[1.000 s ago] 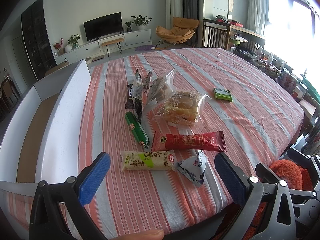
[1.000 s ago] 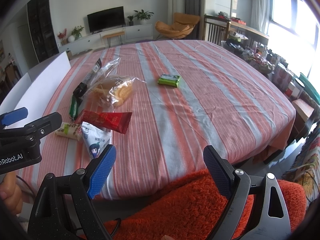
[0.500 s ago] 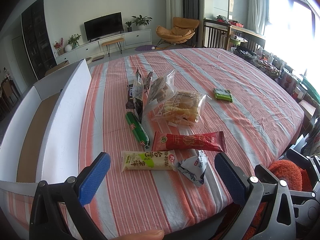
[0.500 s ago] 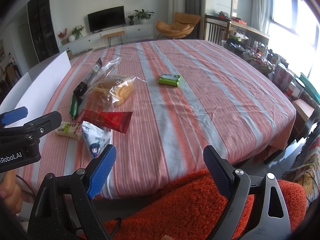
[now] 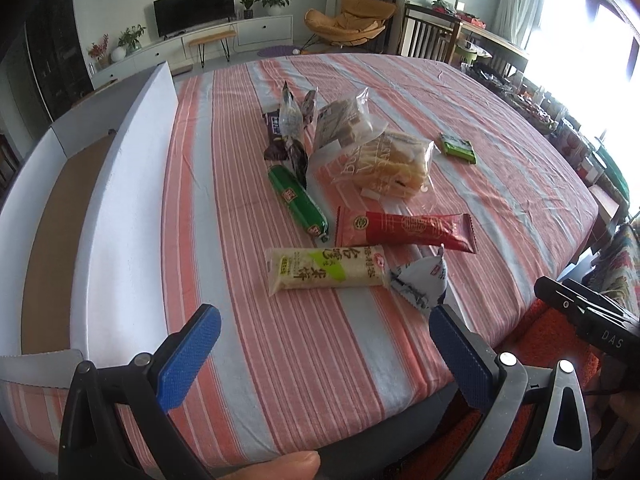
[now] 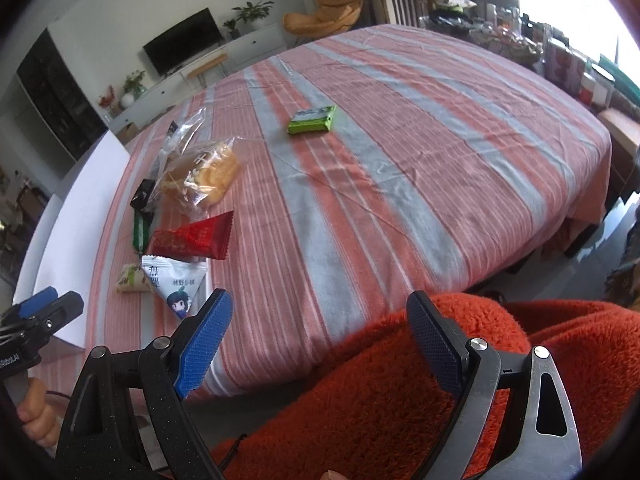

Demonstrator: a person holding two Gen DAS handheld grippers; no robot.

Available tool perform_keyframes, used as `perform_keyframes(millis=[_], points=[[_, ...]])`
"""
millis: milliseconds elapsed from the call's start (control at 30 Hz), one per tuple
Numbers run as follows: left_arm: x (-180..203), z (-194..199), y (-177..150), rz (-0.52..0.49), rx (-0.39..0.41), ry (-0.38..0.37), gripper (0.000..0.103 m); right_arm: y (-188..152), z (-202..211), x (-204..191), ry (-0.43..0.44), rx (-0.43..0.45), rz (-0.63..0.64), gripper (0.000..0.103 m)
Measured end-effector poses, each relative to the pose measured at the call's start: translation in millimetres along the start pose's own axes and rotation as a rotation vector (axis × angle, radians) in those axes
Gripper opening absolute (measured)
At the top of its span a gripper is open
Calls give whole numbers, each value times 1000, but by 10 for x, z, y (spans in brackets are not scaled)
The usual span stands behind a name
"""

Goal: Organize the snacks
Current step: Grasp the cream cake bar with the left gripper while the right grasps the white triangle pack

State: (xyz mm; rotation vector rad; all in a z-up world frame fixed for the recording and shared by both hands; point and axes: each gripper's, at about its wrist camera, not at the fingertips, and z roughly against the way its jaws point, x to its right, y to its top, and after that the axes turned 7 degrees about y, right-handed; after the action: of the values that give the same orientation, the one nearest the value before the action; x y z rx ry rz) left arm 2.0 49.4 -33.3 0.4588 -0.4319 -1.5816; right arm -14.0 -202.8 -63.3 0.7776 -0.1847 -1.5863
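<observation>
Snacks lie in a cluster on the striped tablecloth (image 5: 500,152): a cream rice-cracker pack (image 5: 326,272), a red bar (image 5: 406,229), a green stick (image 5: 298,202), a white triangular packet (image 5: 420,284), a clear bread bag (image 5: 390,164) and dark packets (image 5: 290,128) behind. A small green pack (image 5: 458,148) lies apart to the right. My left gripper (image 5: 320,348) hangs open over the table's near edge, just short of the cracker pack. My right gripper (image 6: 316,336) is open and empty, held low over an orange fleece sleeve (image 6: 400,392), with the triangular packet (image 6: 176,286) ahead on its left.
A white cardboard box (image 5: 120,208) with a brown floor stands open along the table's left side. The right gripper's body (image 5: 592,320) shows at the left wrist view's right edge. Chairs, a TV unit and a cluttered side table lie beyond the table.
The left gripper has moved slightly forward toward the snacks. The right gripper has tilted and swung, so the table now looks slanted in its view. Both stay open.
</observation>
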Motion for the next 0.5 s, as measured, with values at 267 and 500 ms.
perform_keyframes(millis=[267, 500], points=[[228, -380, 153, -194, -12, 79, 103, -39, -44, -72, -1, -23, 41, 91], [341, -864, 363, -385, -111, 65, 103, -13, -55, -52, -5, -17, 38, 91]])
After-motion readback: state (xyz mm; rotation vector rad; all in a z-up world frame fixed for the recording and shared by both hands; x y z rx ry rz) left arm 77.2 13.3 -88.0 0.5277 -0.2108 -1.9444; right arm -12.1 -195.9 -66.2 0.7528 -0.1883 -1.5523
